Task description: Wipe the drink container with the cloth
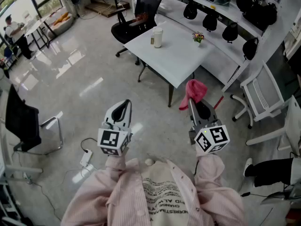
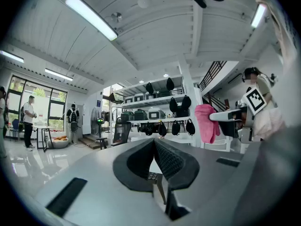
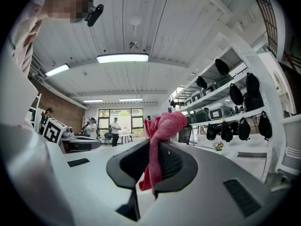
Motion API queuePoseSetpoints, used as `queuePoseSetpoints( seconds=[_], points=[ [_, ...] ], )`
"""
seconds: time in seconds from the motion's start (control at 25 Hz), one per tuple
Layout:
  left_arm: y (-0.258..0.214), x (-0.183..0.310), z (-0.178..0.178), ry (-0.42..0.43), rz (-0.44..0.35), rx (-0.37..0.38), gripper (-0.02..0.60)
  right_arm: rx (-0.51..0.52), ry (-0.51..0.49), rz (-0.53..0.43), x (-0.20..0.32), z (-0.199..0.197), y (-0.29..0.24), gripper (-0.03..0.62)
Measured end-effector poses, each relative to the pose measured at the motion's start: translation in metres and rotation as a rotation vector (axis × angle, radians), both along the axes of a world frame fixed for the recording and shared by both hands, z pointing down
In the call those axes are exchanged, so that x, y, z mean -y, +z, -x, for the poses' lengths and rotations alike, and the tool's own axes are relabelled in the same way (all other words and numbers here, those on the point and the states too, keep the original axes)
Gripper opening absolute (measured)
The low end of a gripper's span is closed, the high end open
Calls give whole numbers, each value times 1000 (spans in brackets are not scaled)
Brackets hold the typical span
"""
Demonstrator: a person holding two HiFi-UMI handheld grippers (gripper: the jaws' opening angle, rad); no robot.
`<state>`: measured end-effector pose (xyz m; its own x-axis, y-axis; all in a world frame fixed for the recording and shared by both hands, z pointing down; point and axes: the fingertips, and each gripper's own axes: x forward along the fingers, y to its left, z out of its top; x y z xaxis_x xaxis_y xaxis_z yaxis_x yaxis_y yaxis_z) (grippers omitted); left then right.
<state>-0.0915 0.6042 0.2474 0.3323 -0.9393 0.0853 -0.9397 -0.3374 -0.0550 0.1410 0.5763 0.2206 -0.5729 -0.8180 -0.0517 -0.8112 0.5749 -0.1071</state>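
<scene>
The drink container (image 1: pixel 157 37) is a pale cup standing on the white table (image 1: pixel 178 55), far ahead of both grippers. My right gripper (image 1: pixel 194 99) is shut on the pink cloth (image 1: pixel 194 92), which bunches above the jaw tips and hangs down between them; the right gripper view shows that cloth (image 3: pixel 159 140) pinched in the jaws. My left gripper (image 1: pixel 125 102) is shut with nothing in it, and in the left gripper view its jaws meet at the tips (image 2: pixel 154 142). Both grippers are held in the air over the floor, short of the table.
A black office chair (image 1: pixel 138 18) stands behind the table, with a small flower pot (image 1: pixel 198 37) on it. White chairs (image 1: pixel 263 98) are at the right. Shelves with black bags (image 1: pixel 221 22) run along the back. A power strip and cable (image 1: pixel 86 157) lie on the floor at left.
</scene>
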Motion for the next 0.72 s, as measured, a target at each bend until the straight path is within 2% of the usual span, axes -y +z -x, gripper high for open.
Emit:
queuePoseSetpoints(
  seconds=[0.36,0.72],
  points=[
    [0,-11,-12,1,11,11,3,4,6,12,-10,-11,-1,32],
    [-3,-21,-26,-15,-25,23,5,21,-9,17,-15,-24,9,32]
  ],
)
